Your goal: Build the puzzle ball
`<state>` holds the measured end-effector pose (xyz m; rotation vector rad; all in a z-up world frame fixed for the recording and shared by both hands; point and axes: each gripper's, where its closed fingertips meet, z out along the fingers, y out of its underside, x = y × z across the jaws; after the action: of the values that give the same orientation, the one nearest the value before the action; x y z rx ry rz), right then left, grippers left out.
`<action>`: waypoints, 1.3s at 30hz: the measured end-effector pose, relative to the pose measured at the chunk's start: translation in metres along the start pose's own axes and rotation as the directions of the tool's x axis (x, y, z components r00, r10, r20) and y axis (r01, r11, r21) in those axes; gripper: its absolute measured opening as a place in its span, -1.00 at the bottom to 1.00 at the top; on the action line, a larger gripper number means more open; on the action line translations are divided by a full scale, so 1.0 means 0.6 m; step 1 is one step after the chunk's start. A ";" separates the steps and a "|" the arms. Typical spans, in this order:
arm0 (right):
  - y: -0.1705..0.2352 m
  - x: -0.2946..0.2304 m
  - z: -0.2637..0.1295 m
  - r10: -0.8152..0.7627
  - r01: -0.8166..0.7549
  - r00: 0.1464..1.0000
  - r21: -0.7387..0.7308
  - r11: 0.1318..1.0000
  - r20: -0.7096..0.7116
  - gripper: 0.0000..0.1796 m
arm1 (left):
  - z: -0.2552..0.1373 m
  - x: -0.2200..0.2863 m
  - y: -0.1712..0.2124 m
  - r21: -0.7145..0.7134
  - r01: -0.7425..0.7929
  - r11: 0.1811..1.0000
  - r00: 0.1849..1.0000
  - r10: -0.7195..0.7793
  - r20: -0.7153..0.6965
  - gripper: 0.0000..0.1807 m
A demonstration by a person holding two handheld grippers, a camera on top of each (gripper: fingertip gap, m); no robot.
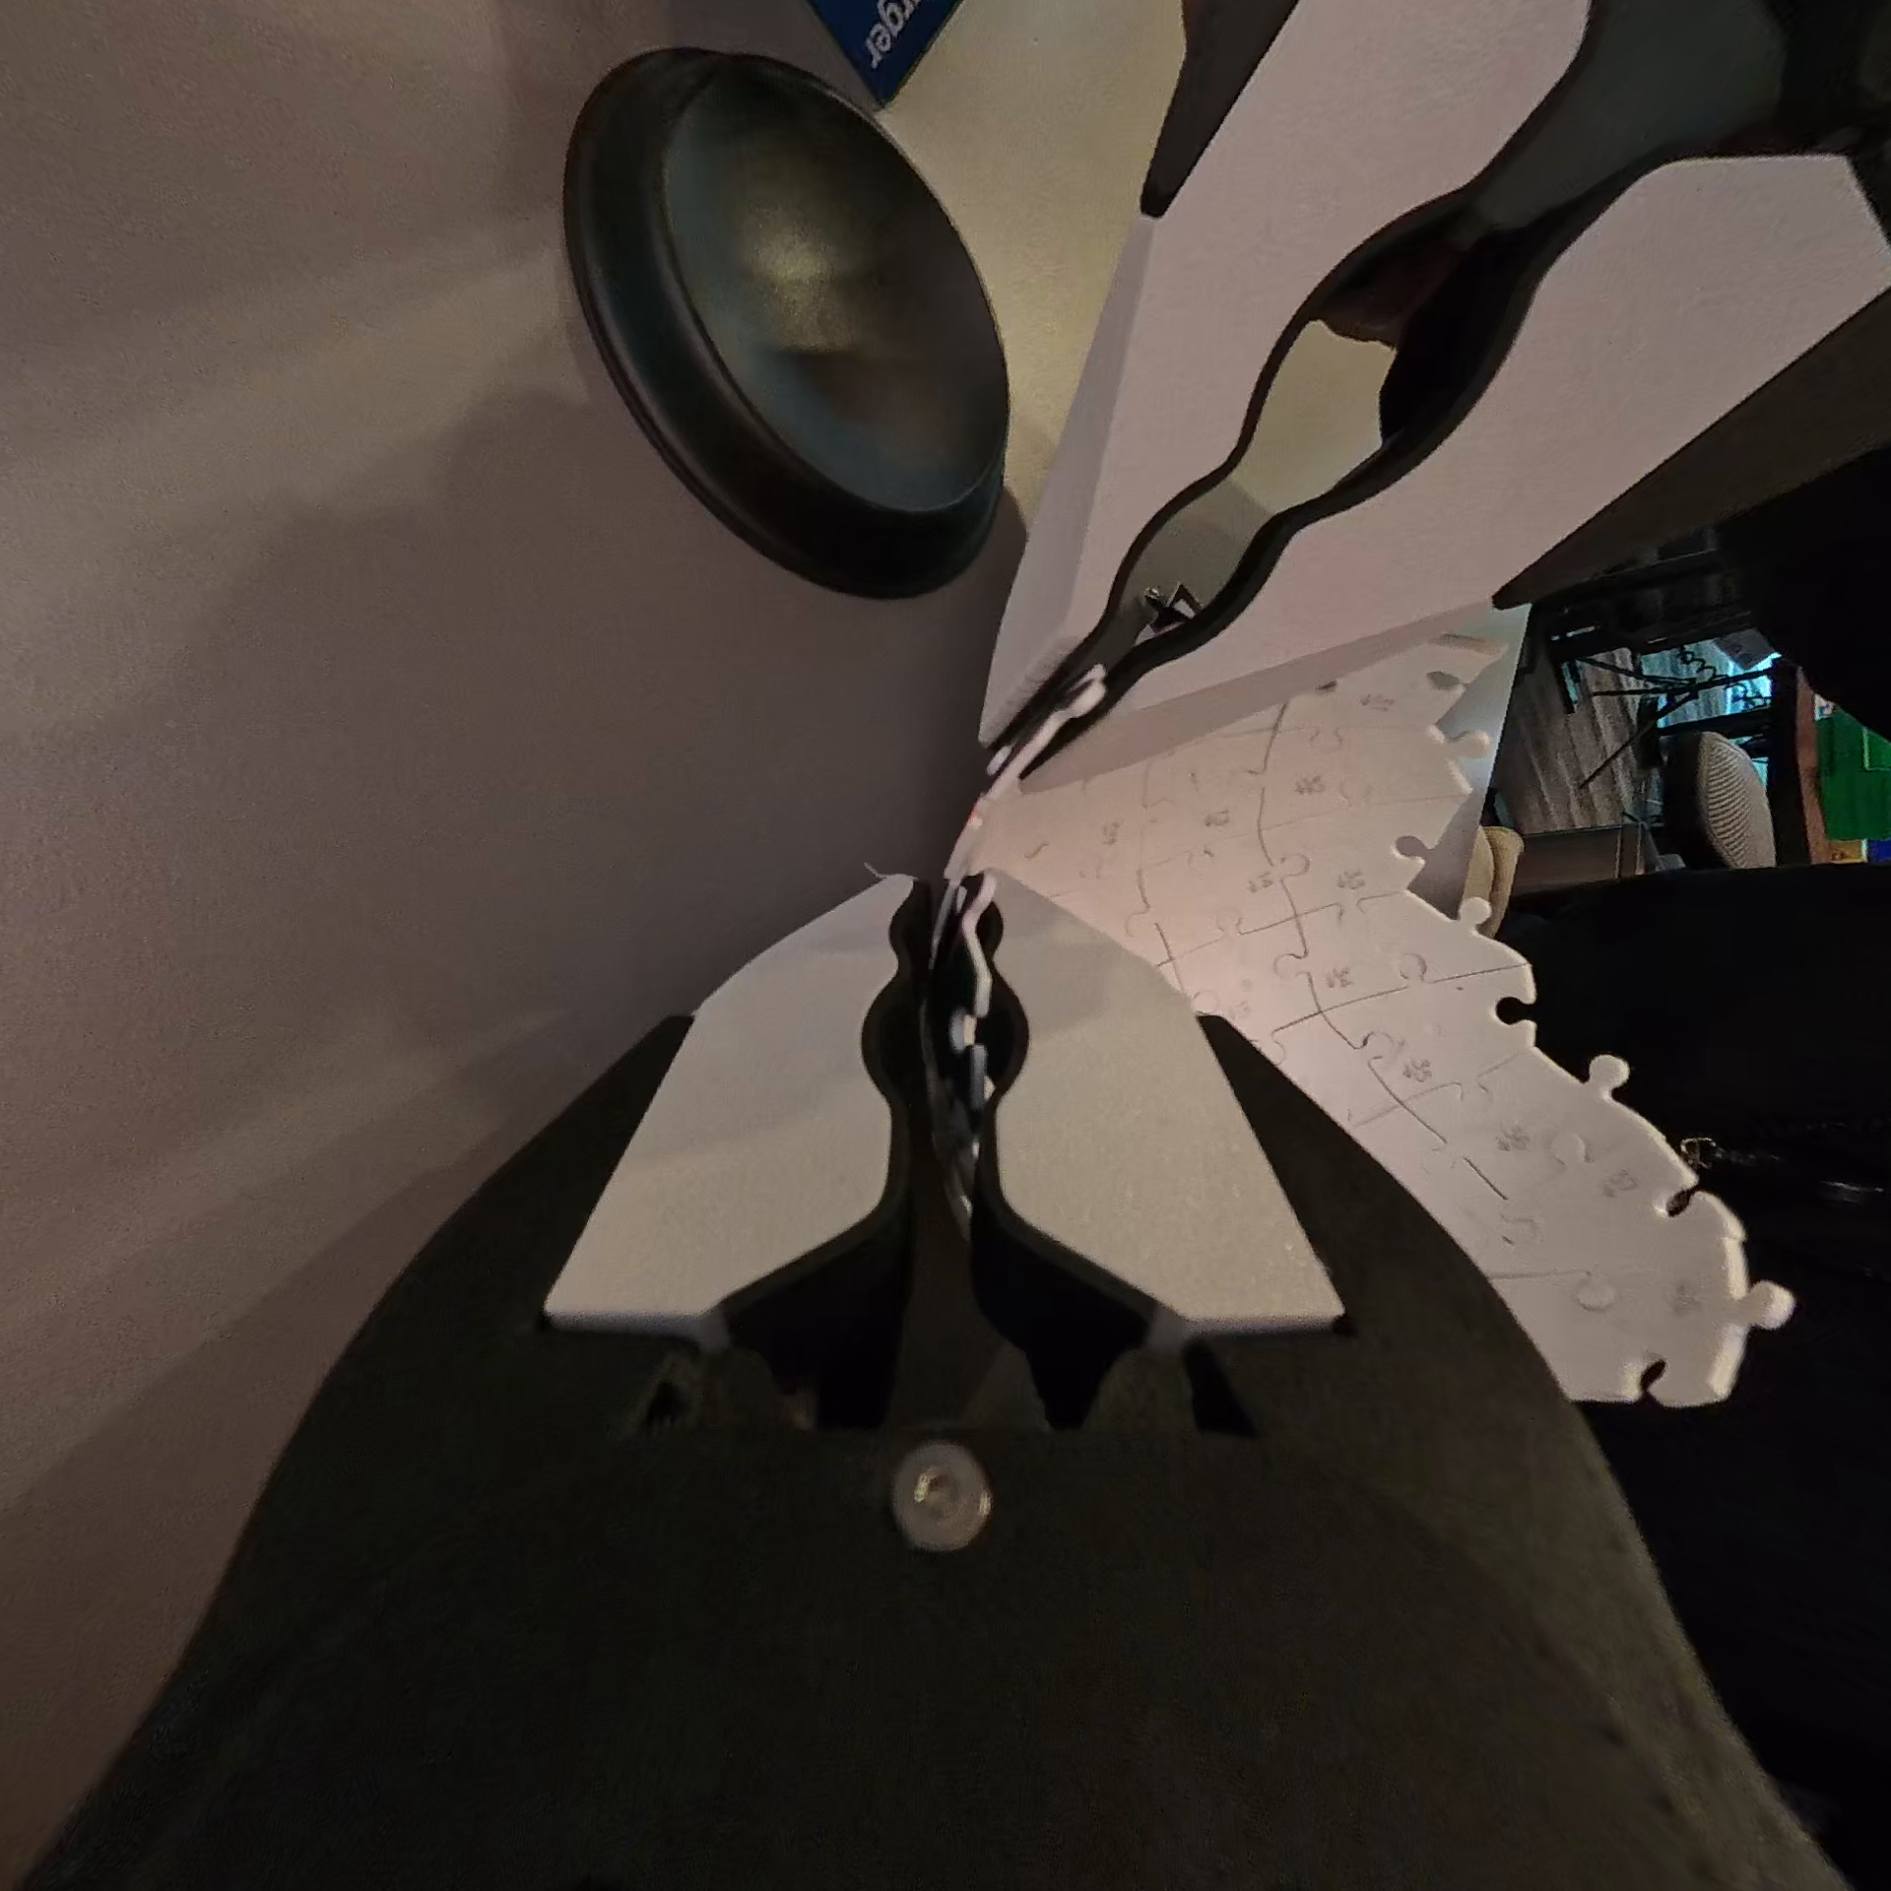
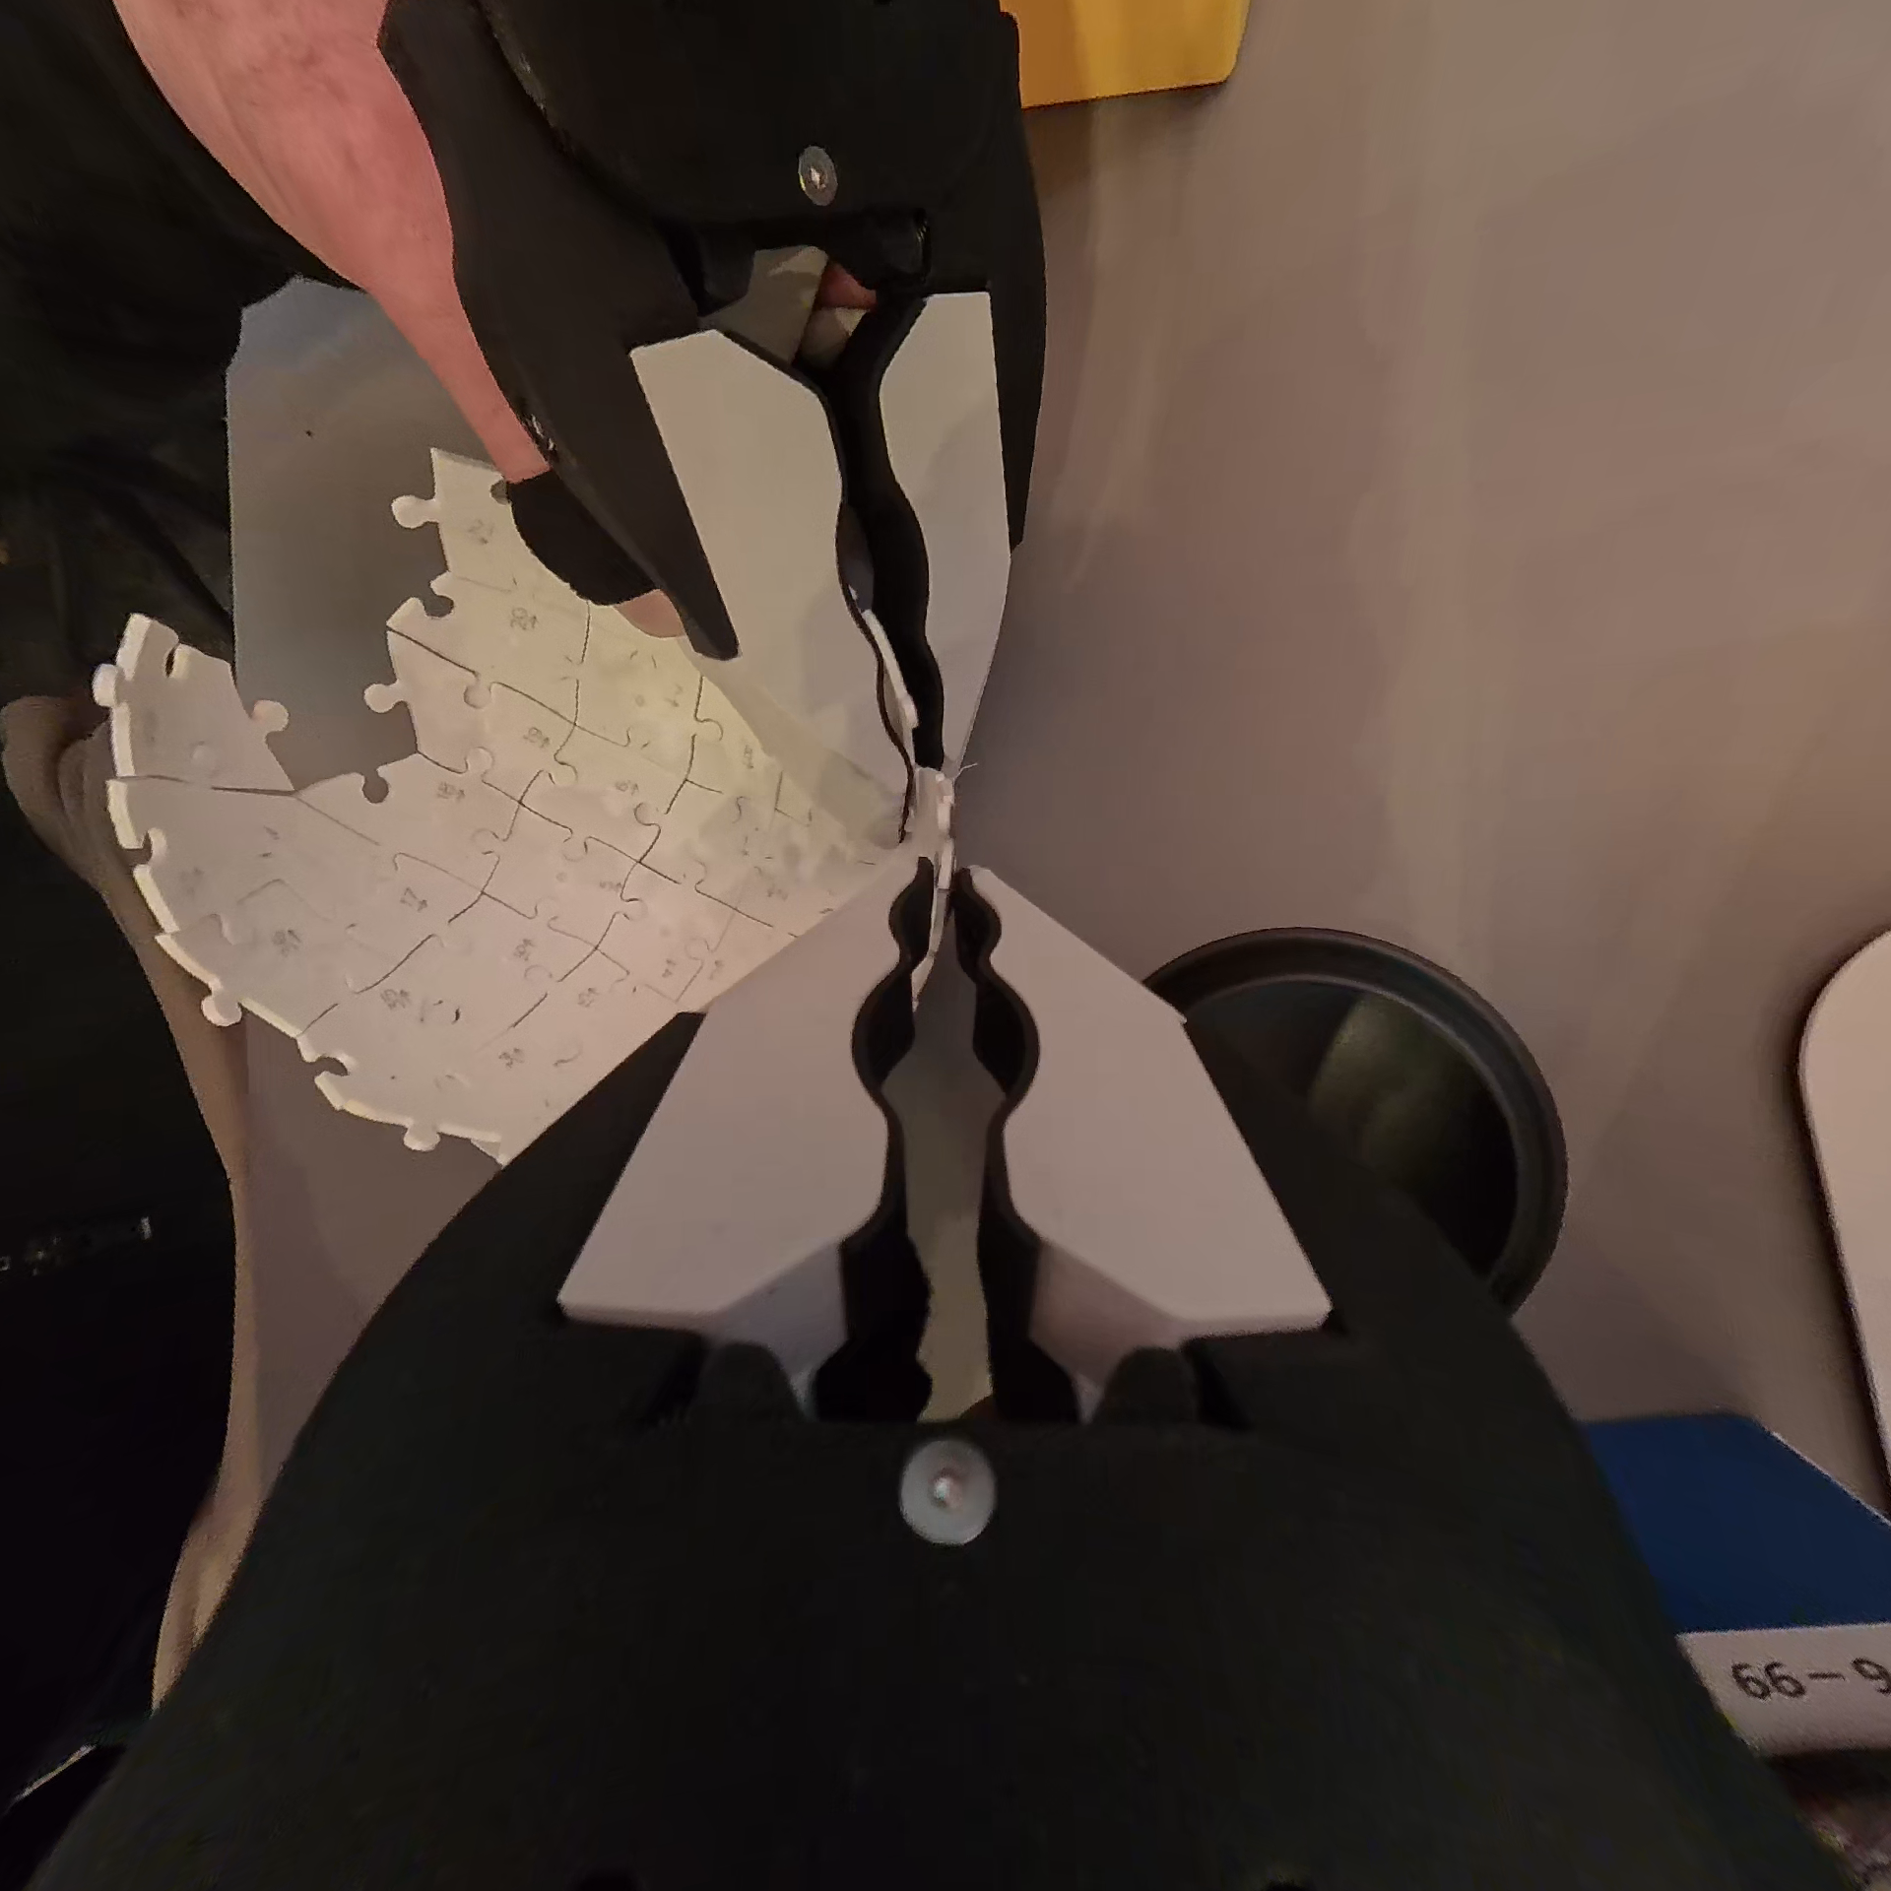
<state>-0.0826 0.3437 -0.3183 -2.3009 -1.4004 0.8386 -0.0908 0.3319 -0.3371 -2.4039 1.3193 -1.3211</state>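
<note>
The partly built puzzle ball (image 1: 1330, 972) is a curved white shell of joined pieces, seen from its numbered inner side; it also shows in the right wrist view (image 2: 460, 849). My left gripper (image 1: 957, 895) is shut on the shell's rim and holds it above the table. My right gripper (image 2: 947, 880) is shut on a white puzzle piece (image 2: 936, 819) at the same rim, right beside the left gripper's tips (image 2: 916, 778). Whether that piece is locked into the shell I cannot tell. In the left wrist view the right gripper (image 1: 1023, 752) comes in from the upper right.
A round black dish (image 1: 788, 317) lies on the grey table (image 1: 307, 614), just beyond the grippers; it also shows in the right wrist view (image 2: 1371, 1105). A blue box (image 2: 1740, 1535), a white rounded object (image 2: 1852, 1126) and a yellow object (image 2: 1126, 51) lie around. A hand (image 2: 307, 154) holds the left gripper. About 7 cm separates my right fingertips from the round black dish (image 1: 788, 317).
</note>
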 end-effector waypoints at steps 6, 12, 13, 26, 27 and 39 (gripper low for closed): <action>0.003 0.007 -0.006 -0.073 0.072 0.996 -0.035 0.997 -0.043 -0.89 | 0.001 -0.005 0.000 0.001 0.009 1.000 1.000 -0.009 0.019 -0.94; 0.007 0.002 0.001 -0.118 0.117 0.993 -0.136 0.984 0.000 -0.86 | 0.005 -0.001 -0.002 -0.020 -0.024 1.000 0.999 0.024 0.034 -0.95; 0.012 0.003 0.004 -0.118 0.118 0.993 -0.166 0.979 0.008 -0.88 | 0.005 0.000 -0.002 -0.025 -0.034 0.999 0.999 0.035 0.037 -0.95; 0.014 0.000 0.003 -0.146 0.139 0.989 -0.230 0.963 -0.013 -0.97 | 0.005 0.002 -0.010 -0.051 -0.086 0.995 0.991 0.090 0.097 -0.95; 0.015 -0.001 0.003 -0.146 0.140 0.989 -0.229 0.963 -0.009 -0.97 | 0.005 0.004 -0.009 -0.057 -0.094 0.994 0.990 0.099 0.097 -0.95; 0.023 0.001 -0.002 -0.047 0.053 0.998 -0.179 0.982 0.039 -0.91 | 0.008 0.002 -0.009 -0.059 -0.094 0.994 0.991 0.099 0.093 -0.94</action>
<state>-0.0722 0.3381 -0.3252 -2.3809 -1.6023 0.7687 -0.0837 0.3329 -0.3366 -2.3720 1.4430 -1.1459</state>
